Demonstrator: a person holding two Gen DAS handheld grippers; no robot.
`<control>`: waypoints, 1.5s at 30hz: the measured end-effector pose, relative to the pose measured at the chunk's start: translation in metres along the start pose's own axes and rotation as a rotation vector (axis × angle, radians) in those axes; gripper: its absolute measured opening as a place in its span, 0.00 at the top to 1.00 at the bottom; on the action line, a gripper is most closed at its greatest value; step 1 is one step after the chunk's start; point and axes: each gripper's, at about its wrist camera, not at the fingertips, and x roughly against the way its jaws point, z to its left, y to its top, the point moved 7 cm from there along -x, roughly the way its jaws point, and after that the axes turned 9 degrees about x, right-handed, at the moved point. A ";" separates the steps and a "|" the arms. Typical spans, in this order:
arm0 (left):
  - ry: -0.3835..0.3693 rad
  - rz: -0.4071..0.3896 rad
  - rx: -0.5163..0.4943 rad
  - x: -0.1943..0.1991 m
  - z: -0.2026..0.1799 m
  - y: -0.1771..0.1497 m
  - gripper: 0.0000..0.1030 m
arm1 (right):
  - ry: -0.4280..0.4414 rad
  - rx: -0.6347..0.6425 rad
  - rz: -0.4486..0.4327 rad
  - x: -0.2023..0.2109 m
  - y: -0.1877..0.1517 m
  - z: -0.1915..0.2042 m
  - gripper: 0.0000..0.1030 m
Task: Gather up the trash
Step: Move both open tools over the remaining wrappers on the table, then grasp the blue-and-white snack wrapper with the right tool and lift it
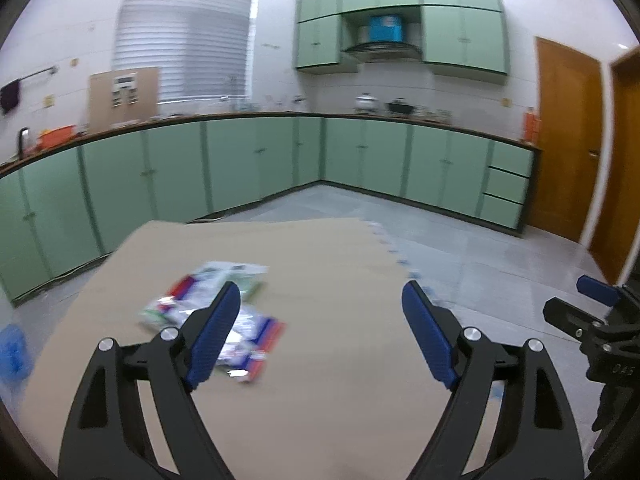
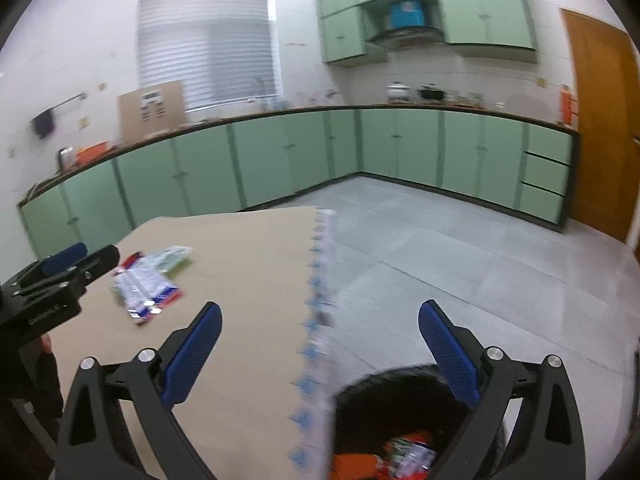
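A pile of several crumpled snack wrappers [image 1: 224,312] in white, red and blue lies on the tan table top [image 1: 340,360]. My left gripper [image 1: 320,292] hovers above the table, open and empty, its left finger in front of the pile. The right gripper [image 1: 580,300] shows at the right edge. In the right wrist view the wrappers [image 2: 148,284] lie far left on the table [image 2: 248,280]. My right gripper [image 2: 320,308] is open and empty over the table's right edge. Below it stands a black-lined bin [image 2: 400,396] with wrappers inside [image 2: 408,456]. The left gripper [image 2: 80,264] is at the left.
The table's right edge has a white and blue patterned trim [image 2: 320,280]. Grey tiled floor [image 2: 460,264] lies beyond, ringed by green cabinets [image 1: 248,160] under a counter. A wooden door [image 1: 568,136] is at the right. Something blue [image 1: 12,348] lies on the floor at the left.
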 end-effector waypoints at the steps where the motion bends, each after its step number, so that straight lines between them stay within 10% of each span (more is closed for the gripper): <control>1: 0.020 -0.002 0.006 0.000 0.011 0.003 0.22 | 0.016 0.014 -0.004 -0.006 0.003 0.010 0.06; 19: 0.280 0.033 0.090 -0.016 0.176 0.014 0.22 | 0.292 0.131 0.155 -0.135 0.014 0.188 0.06; 39: 0.299 0.067 0.160 -0.033 0.207 0.004 0.22 | 0.274 0.140 0.354 -0.192 -0.007 0.215 0.06; 45: 0.299 0.080 0.164 -0.038 0.209 0.000 0.22 | 0.292 0.165 0.370 -0.194 -0.009 0.219 0.35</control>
